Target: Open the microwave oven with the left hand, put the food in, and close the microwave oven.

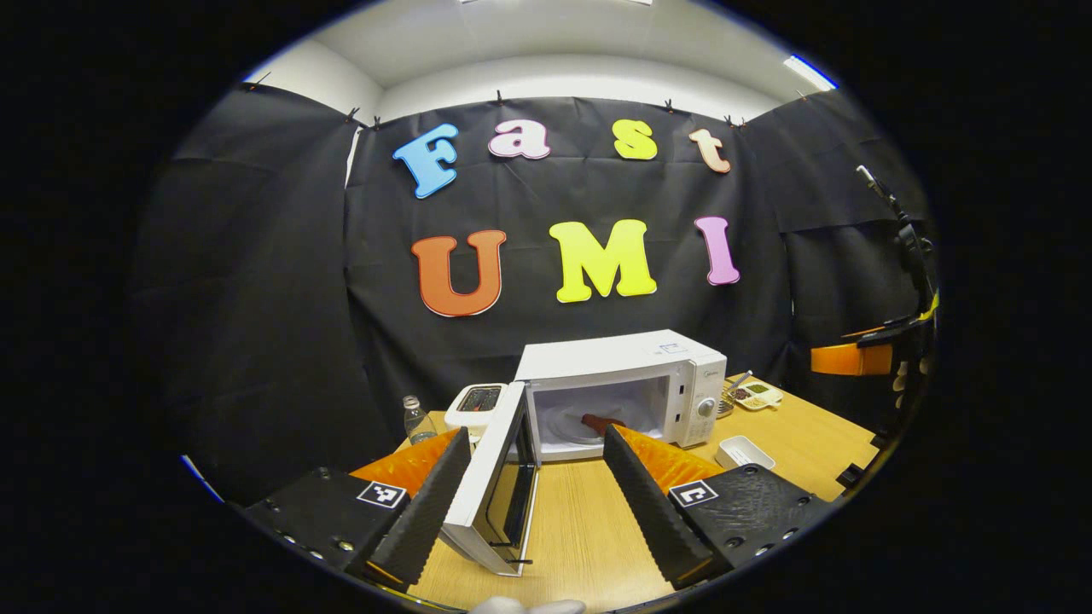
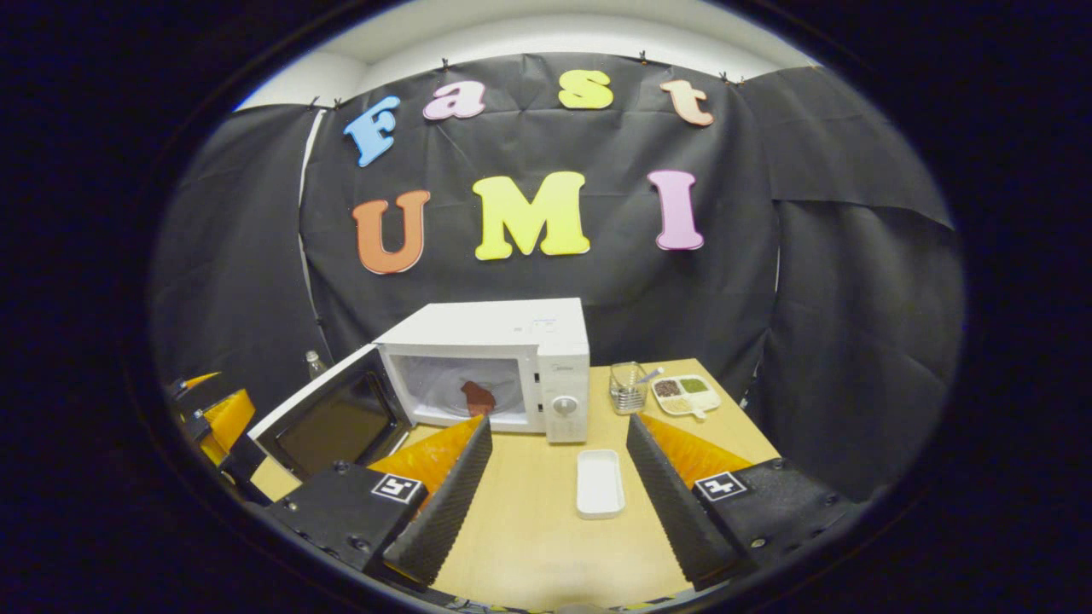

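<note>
- Left gripper view: the left tongs [image 1: 537, 503] stand wide apart at the bottom of the frame, gripping nothing; the edge of the open microwave door [image 1: 493, 486] sits in the gap between them.
- At centre, the white microwave [image 1: 623, 388] stands on the wooden counter [image 1: 580, 529], with the reddish food [image 1: 600, 422] inside on its turntable.
- A clear bottle [image 1: 416, 419] stands at left of the microwave, a small white tray [image 1: 744, 452] at lower right.
- Right gripper view: the right tongs [image 2: 559, 495] are spread wide at the bottom and empty, the white tray [image 2: 599, 483] lying on the counter [image 2: 529, 529] between them.
- The microwave [image 2: 495, 362] is at centre, door [image 2: 337, 422] swung out to the left, food [image 2: 479, 397] inside.
- A divided dish [image 2: 685, 392] sits at right of it.
</note>
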The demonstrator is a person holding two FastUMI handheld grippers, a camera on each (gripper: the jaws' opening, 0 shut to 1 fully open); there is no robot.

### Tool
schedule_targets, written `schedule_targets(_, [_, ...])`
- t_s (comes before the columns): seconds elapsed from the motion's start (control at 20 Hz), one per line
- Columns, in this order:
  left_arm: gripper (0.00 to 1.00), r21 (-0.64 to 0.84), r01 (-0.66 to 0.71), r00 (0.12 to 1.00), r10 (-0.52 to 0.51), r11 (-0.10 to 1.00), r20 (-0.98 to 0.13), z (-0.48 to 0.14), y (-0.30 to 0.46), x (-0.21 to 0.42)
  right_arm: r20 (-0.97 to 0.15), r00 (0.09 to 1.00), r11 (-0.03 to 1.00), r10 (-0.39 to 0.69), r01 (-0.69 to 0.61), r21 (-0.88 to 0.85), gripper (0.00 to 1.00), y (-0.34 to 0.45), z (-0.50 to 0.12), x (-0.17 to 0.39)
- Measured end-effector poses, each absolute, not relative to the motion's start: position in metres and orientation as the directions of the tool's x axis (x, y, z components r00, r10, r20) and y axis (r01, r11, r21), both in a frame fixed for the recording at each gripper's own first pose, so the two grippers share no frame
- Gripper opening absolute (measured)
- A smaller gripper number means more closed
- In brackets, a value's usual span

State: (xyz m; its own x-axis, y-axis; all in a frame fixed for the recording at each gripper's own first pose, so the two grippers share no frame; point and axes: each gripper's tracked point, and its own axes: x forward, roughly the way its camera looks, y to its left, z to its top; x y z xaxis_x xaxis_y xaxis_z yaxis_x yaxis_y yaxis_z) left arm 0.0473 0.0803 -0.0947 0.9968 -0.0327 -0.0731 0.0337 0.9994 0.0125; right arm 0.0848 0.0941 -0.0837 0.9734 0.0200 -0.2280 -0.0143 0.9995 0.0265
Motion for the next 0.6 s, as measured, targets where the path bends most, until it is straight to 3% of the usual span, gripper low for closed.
schedule_targets(0.1, [0.96, 0.008, 0.032, 0.997, -0.032, 0.999, -0.064, -0.093, 0.079, 0.046, -0.226, 0.974, 1.0, 0.006, -0.001, 0.022, 1.0, 0.084, -0.081, 0.071])
schedule_targets(0.2, [0.84, -0.01, 0.028, 0.998, -0.028, 1.0, -0.06, -0.094, 0.081, 0.044, -0.223, 0.975, 1.0, -0.008, 0.013, 0.022, 1.0, 0.078, -0.077, 0.063])
schedule_targets(0.25, [0.92, -0.015, 0.034, 0.997, -0.035, 0.999, -0.064, -0.095, 0.08, 0.043, -0.218, 0.976, 1.0, -0.009, 0.014, 0.022, 1.0, 0.077, -0.074, 0.059])
schedule_targets(0.35, [0.8, -0.012, 0.065, 0.995, -0.065, 0.998, -0.07, -0.1, 0.077, 0.039, -0.211, 0.977, 1.0, -0.01, 0.014, 0.018, 1.0, 0.078, -0.069, 0.055])
schedule_targets(0.45, [0.29, -0.017, 0.059, 0.997, -0.06, 0.998, -0.052, -0.103, 0.087, 0.039, -0.208, 0.978, 1.0, 0.008, -0.007, 0.006, 1.0, 0.086, -0.067, 0.052])
schedule_targets(0.5, [0.15, -0.032, 0.061, 0.996, -0.063, 0.998, -0.059, -0.109, 0.089, 0.038, -0.209, 0.978, 1.0, 0.008, -0.01, -0.007, 0.92, 0.087, -0.068, 0.05])
schedule_targets(0.55, [0.0, -0.049, 0.052, 0.996, -0.055, 0.997, -0.068, -0.115, 0.097, 0.039, -0.213, 0.977, 1.0, 0.01, -0.014, -0.015, 1.0, 0.089, -0.068, 0.05])
schedule_targets(0.6, [0.0, -0.055, 0.048, 0.996, -0.052, 0.997, -0.075, -0.123, 0.106, 0.042, -0.216, 0.976, 1.0, 0.017, -0.021, -0.016, 1.0, 0.093, -0.068, 0.049])
